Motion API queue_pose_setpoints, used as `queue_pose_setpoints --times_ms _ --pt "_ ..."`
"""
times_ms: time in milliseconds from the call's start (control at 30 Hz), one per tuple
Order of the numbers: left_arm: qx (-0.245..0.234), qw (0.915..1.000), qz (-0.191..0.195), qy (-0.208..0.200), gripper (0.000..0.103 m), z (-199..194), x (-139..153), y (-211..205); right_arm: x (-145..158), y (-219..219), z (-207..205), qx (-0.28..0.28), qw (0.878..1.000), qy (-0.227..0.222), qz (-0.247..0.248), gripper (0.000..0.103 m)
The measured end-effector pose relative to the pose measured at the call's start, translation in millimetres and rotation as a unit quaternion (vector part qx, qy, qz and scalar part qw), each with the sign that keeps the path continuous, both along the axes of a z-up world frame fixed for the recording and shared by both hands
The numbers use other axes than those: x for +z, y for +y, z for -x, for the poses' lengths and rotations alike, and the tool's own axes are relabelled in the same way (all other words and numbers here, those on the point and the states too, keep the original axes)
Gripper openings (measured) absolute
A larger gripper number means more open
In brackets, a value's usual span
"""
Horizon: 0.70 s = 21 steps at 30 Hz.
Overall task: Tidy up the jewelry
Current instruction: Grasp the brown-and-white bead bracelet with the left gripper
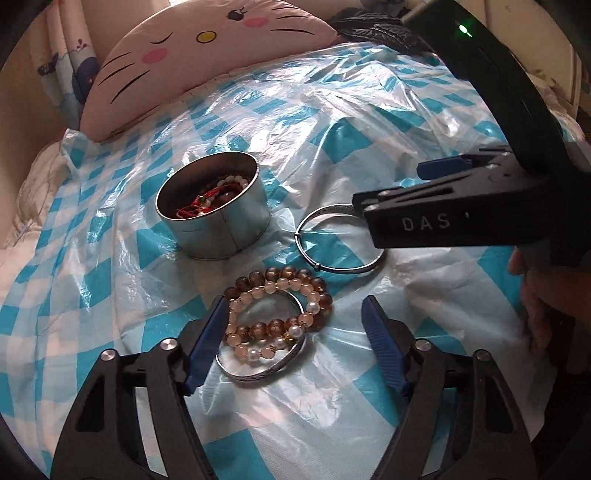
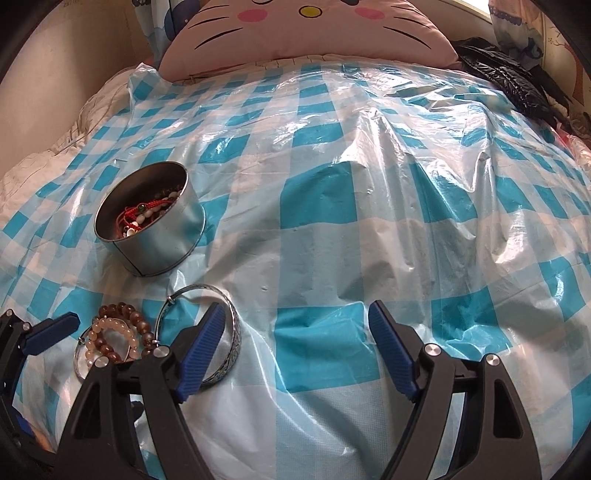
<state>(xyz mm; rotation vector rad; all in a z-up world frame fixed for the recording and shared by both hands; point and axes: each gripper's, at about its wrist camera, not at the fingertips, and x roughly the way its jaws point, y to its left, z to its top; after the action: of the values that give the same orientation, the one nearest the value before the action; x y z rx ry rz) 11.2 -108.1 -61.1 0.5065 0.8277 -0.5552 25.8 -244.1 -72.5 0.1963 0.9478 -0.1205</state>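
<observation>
Straddling bracelet pile point(image 1: 275, 317) just before tin point(image 1: 214, 210): left gripper point(image 1: 295, 339), fingers open, nothing gripped. Right gripper point(image 2: 299, 350) open, empty, beside silver bangle point(image 2: 221, 332), farther from tin.

Under me lies a bed spread with a crinkled blue-and-white checked plastic sheet point(image 2: 332, 206), glossy in daylight. A pink cat-face pillow point(image 2: 306, 33) leans at its head, a whale-print curtain point(image 1: 70, 70) beside it.

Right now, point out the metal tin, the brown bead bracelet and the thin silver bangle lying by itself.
Metal tin point(image 1: 221, 230), left wrist view, front of its outer wall.
Brown bead bracelet point(image 1: 320, 288), left wrist view, a bead on its right arc.
Thin silver bangle point(image 1: 351, 268), left wrist view, near rim of the ring.
</observation>
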Motion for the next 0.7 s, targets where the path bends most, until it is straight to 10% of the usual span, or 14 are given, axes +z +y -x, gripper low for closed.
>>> queue_pose_setpoints --times_ms 100,200,700 --pt "-0.011 0.9998 -0.016 0.004 0.023 2 -5 -7 -1 -3 0 -0.004 1.0 0.0 -0.008 0.079" --pt "0.001 0.9999 0.004 0.016 0.011 -3 -3 -1 -1 -5 0 -0.006 1.0 0.0 -0.013 0.079" --pt "0.153 0.9585 0.227 0.08 0.007 -45 21 94 6 0 4 0.013 0.999 -0.02 -0.023 0.079"
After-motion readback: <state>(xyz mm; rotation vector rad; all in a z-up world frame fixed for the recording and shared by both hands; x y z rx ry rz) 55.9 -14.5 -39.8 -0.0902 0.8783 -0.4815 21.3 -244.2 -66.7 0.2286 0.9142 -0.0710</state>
